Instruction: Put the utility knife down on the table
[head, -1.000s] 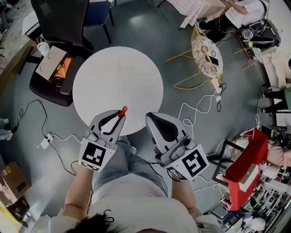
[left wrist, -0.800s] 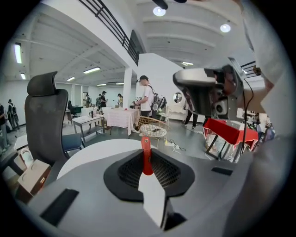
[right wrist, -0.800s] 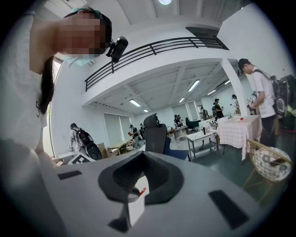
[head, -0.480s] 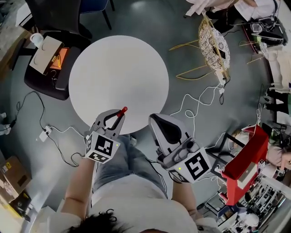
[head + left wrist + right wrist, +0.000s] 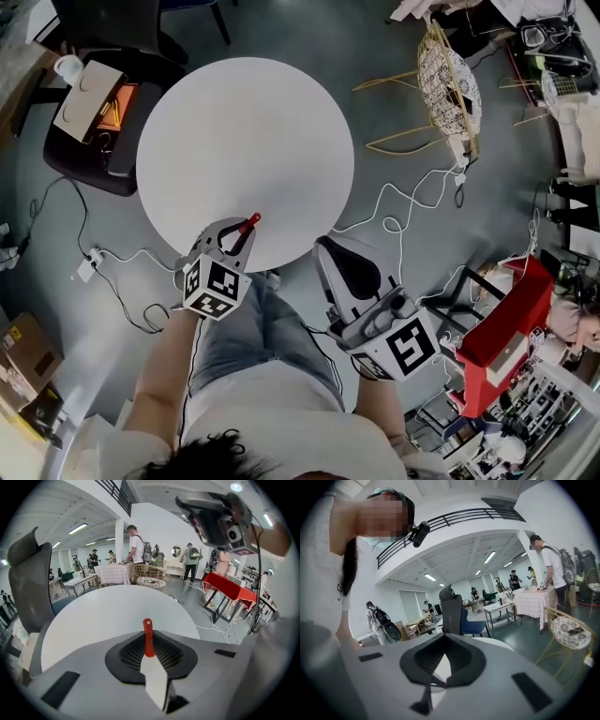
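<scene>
Now the left gripper [image 5: 236, 234] sits further forward than a second ago, its marker cube [image 5: 214, 286] closer to the near edge of the round white table [image 5: 244, 131]; its jaws pinch the utility knife [image 5: 148, 639], whose red end points ahead over the tabletop, just inside that near edge. The knife is not resting on the table yet; it is held above it, as far as the left gripper view shows. So the carry looks nearly finished, and the lowering and release are what remain, by my reading. The right gripper [image 5: 336, 255] hangs off the table, beyond its near edge to the right; its jaws are pressed together on nothing, and it has hardly shifted, so it seems to have no part in this step.
</scene>
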`<state>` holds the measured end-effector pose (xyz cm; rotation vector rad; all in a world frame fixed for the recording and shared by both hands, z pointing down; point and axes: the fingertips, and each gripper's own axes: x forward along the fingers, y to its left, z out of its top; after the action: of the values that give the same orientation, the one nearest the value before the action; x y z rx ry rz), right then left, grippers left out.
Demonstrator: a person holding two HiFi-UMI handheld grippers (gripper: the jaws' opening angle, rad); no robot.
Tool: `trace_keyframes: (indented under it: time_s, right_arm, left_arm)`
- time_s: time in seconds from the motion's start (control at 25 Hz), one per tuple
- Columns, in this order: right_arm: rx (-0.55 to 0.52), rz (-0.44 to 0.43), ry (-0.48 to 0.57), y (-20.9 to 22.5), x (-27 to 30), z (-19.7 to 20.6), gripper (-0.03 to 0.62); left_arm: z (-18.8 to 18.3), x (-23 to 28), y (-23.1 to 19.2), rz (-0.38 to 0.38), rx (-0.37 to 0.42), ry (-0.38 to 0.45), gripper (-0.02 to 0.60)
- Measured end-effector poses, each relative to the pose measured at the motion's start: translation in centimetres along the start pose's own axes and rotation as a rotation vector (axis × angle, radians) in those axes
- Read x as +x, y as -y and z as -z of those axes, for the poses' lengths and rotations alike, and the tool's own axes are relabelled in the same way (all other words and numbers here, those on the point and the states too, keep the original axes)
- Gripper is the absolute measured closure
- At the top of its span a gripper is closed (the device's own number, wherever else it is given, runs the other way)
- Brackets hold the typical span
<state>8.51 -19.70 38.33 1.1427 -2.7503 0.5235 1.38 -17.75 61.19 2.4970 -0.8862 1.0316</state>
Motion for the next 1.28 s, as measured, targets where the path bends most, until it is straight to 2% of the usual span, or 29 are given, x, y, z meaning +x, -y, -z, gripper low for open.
trace_keyframes:
  time_s: [0.72,1.04,1.28]
  right_arm:
    - [0.011,0.005,-0.03,0.3,0.0,1.2,0.586]
    - [0.01,0.009,-0.039,0.3,-0.2,1.4,0.586]
    - [0.005,0.005,-0.041,0.1,-0.2,1.4,0.586]
  left_arm:
    - [3.7,2.4,-0.2,0.009,-0.01,-0.167,0.526]
    - [4.1,2.6,-0.3,0.013,-0.002,-0.183,0.523]
    - [4.0,2.6,-0.4,0.031,-0.064,-0.154,0.52]
